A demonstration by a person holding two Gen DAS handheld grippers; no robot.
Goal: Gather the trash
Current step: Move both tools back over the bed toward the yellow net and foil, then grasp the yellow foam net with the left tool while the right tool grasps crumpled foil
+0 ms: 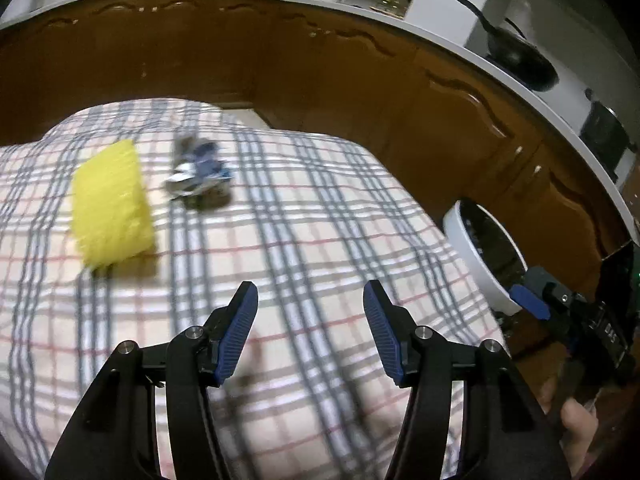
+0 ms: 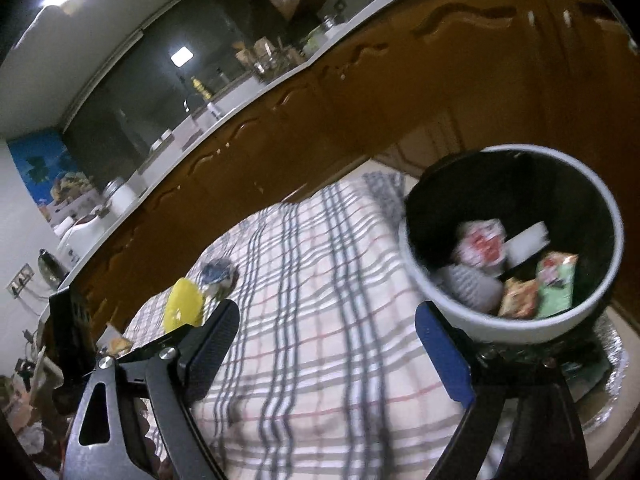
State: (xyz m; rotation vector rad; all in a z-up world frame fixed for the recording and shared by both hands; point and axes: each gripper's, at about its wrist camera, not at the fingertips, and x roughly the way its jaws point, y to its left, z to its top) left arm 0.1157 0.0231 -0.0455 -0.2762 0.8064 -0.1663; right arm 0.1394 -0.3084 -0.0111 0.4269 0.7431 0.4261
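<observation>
Left wrist view: crumpled blue-and-silver wrapper (image 1: 199, 171) lying on the checked cloth (image 1: 304, 216) of the tabletop, toward the far edge, blurred. Yellow sponge (image 1: 110, 208) just beside it on the left, apart from it. Left gripper (image 1: 310, 334) hovering nearer the camera, well short of both; fingers (image 1: 240, 330) parted, nothing between them, only cloth showing in the gap. White bin (image 1: 478, 264) with dark lining at the right edge of the tabletop, right gripper (image 1: 532, 300) visible against its near rim, part of a hand (image 1: 576, 432) below it. Brown cabinets (image 1: 280, 52) with a white countertop behind; black pan (image 1: 520, 54) resting up there at the right.

Right wrist view: bin (image 2: 508, 322) close at right, standing on a foil tray (image 2: 610, 392). Inside the bin: red-and-white packet (image 2: 482, 242), white block (image 2: 528, 240), orange packet (image 2: 518, 298), green packet (image 2: 556, 280), grey object (image 2: 472, 288), details blurred. Right gripper (image 2: 332, 316) spread wide, left finger over the cloth, blue-padded right finger (image 2: 444, 354) just in front of the bin's outer wall; contact with the wall not discernible. Nothing held. Wrapper (image 2: 218, 274) and sponge (image 2: 184, 308) seen far left on the cloth (image 2: 320, 280), well apart from the bin, sponge partly hidden behind the left finger.
</observation>
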